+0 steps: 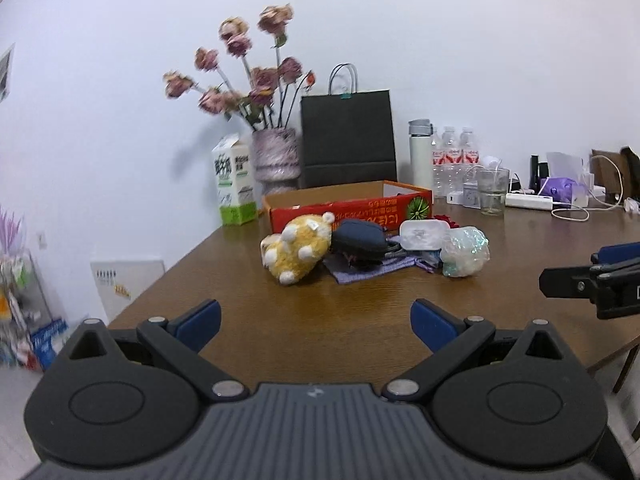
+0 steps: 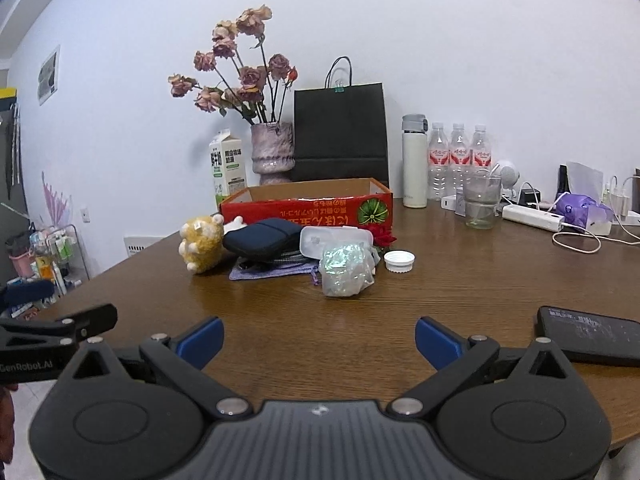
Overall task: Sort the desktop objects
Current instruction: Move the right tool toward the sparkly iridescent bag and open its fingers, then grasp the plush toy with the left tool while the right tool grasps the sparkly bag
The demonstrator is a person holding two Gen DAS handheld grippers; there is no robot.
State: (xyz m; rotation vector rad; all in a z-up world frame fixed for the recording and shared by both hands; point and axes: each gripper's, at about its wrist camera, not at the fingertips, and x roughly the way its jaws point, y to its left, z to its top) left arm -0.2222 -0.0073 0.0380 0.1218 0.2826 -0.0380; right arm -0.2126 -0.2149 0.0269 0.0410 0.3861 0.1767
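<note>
The black arm of the left gripper (image 2: 52, 340), at the left edge of the right wrist view, carries white lettering that reads "GenRobot.AI", its first letter cut by the frame. The red cardboard box (image 2: 308, 210) has orange Chinese characters printed upside down along its front wall, too small to make out. The white and green milk carton (image 2: 226, 168) bears dark Chinese characters, unreadable here. The red labels on the three clear plastic water bottles (image 2: 458, 156) cannot be read either.
</note>
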